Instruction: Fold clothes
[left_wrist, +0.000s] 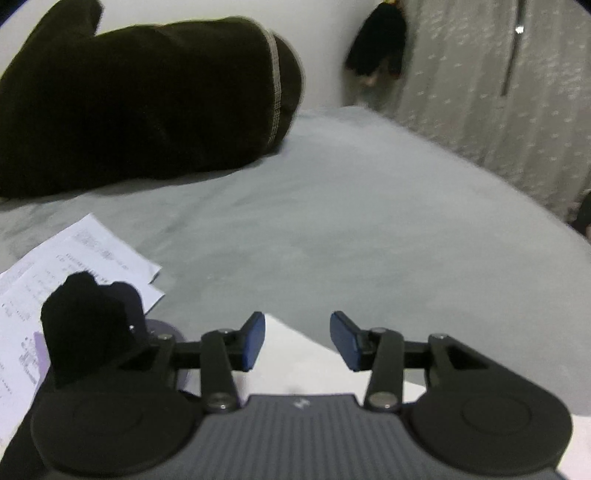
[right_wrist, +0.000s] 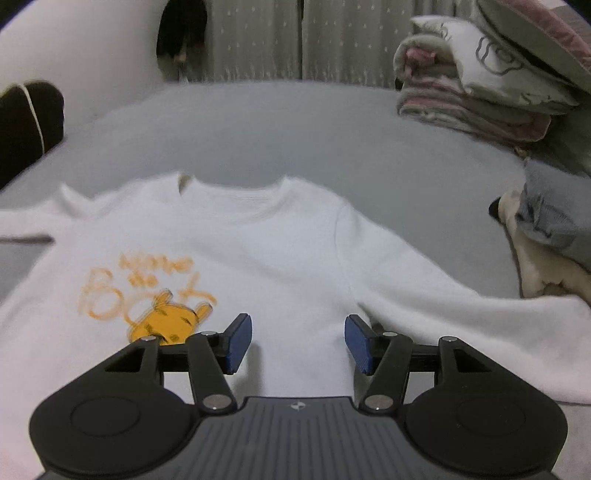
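Sweatshirt (right_wrist: 280, 251): one, spread flat; two printed sheets (left_wrist: 74, 266) nearby.

Ahead of our left gripper (left_wrist: 297, 341), bare bedsheet (left_wrist: 351, 221) runs open toward twelve; a dark cushion (left_wrist: 147, 99) blocks ten o'clock, papers (left_wrist: 74, 266) lie at nine. From our right gripper (right_wrist: 298, 343), stacked blankets (right_wrist: 480, 88) crowd two o'clock.

grey bed (right_wrist: 295, 122), pale patterned curtains (right_wrist: 258, 40) behind.
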